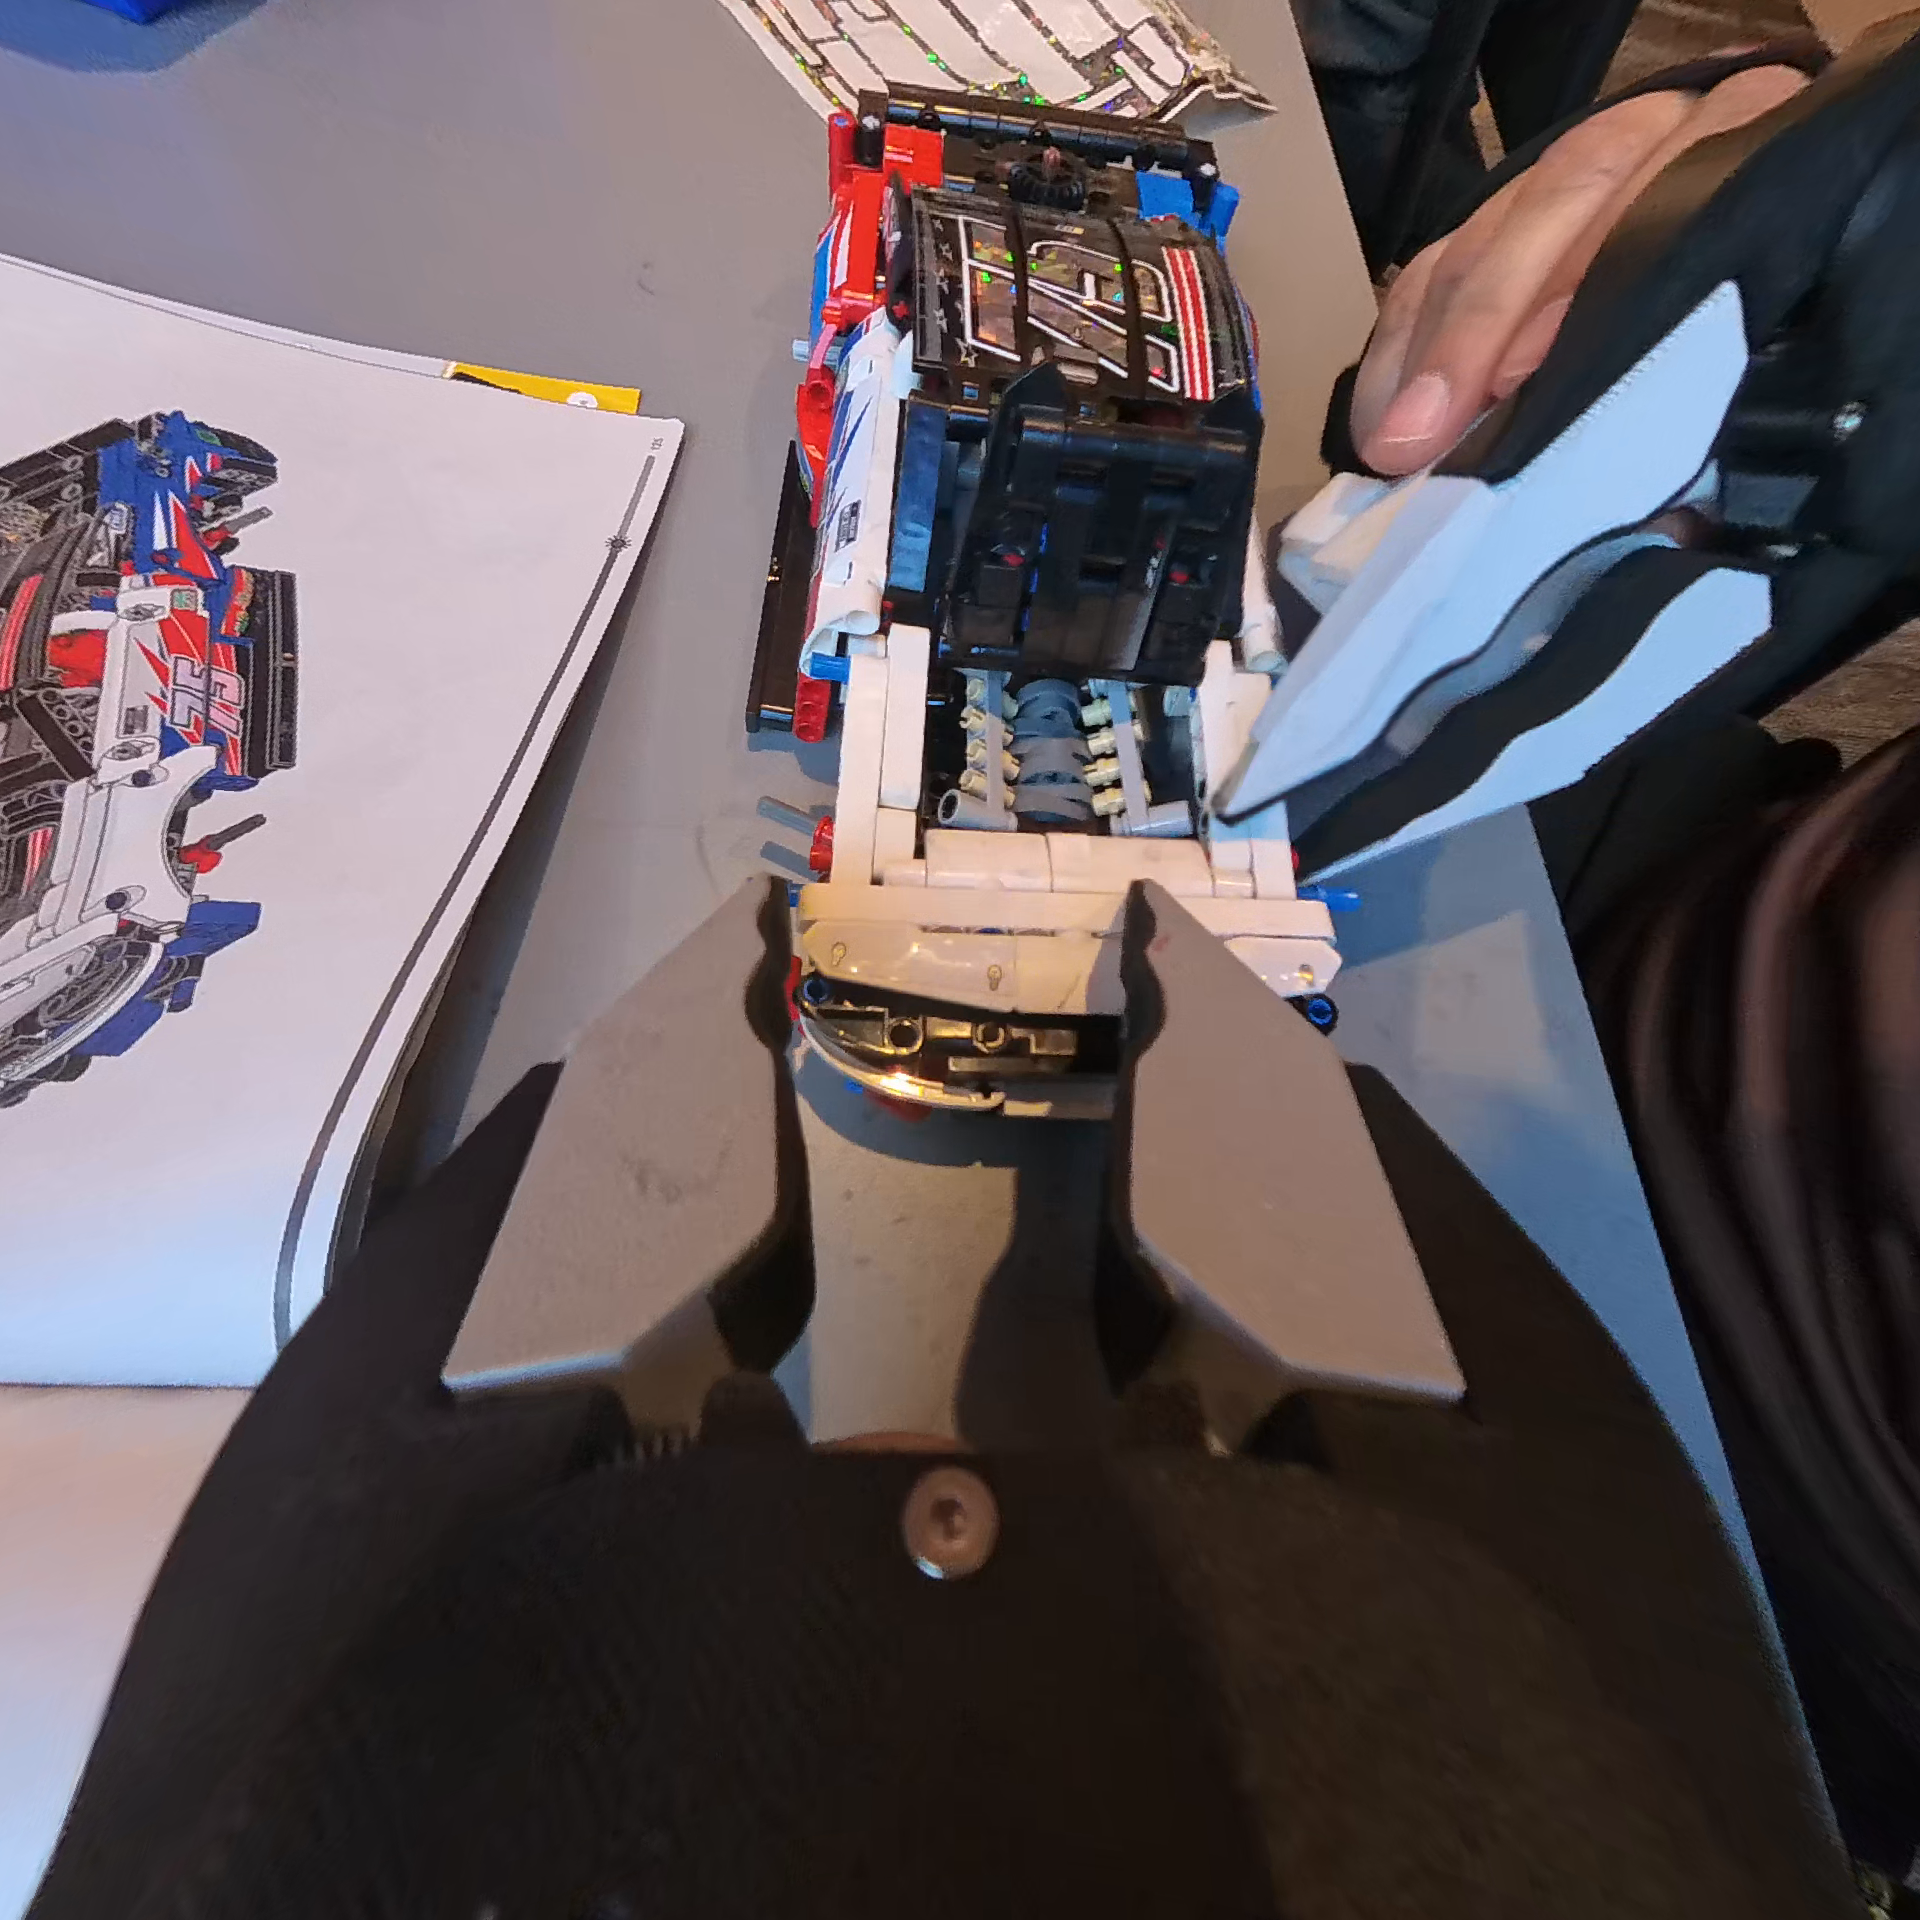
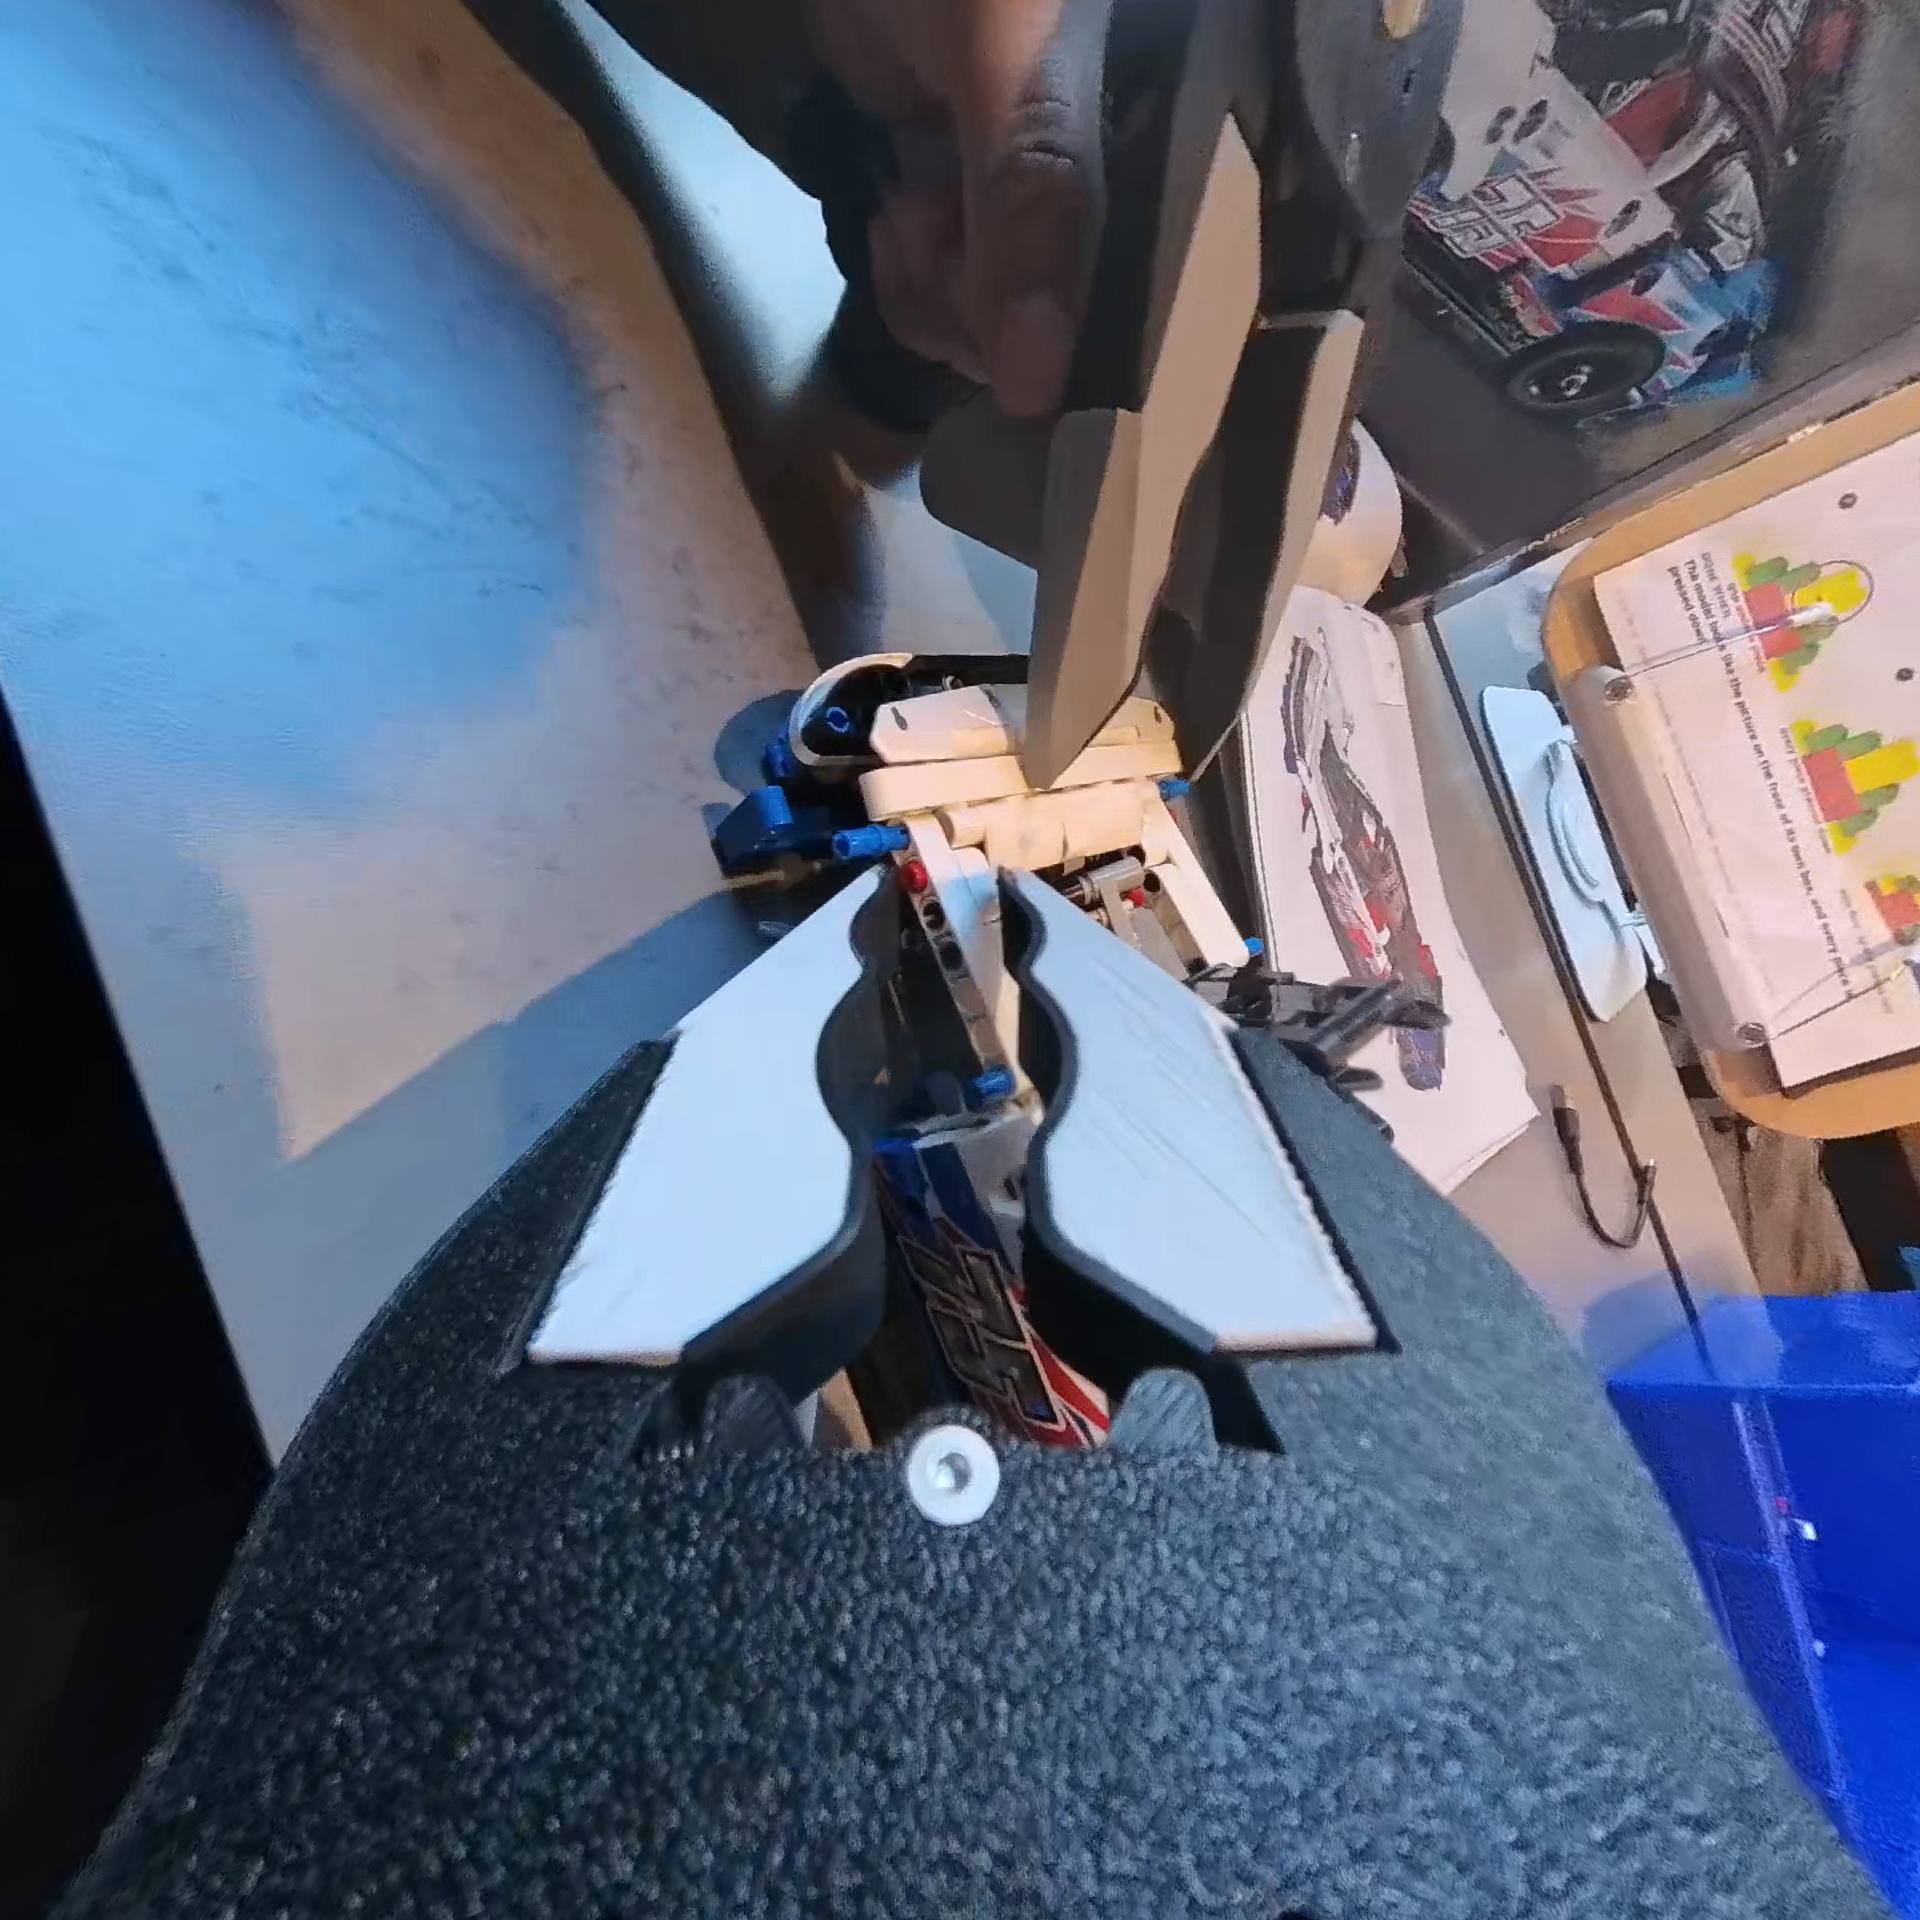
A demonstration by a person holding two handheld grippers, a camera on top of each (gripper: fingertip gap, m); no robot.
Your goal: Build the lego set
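Grey table [image 1: 520,208] carries a nearly bodied lego car [image 1: 1049,540], engine bay uncovered; left hand-held gripper [image 1: 951,904] clamps its nose, right hand-held gripper [image 2: 940,894] seemingly pinches a side beam.

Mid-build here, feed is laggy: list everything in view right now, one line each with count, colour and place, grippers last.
Lego race car model: one, white, black, red and blue, on the table centre, engine bay open.
Open instruction booklet: one, white with a car drawing, left of the car.
Silver sticker sheet: one, beyond the car's far end.
Grey table: one, under everything.
Blue plastic bin: one, lower right in the right wrist view.
Laminated picture sheet on a wooden board: one, white, at the right edge.
Left gripper: grey fingers astride the car's white front end.
Right gripper: white fingers around the car's side frame.
Hand: one, on the right gripper.
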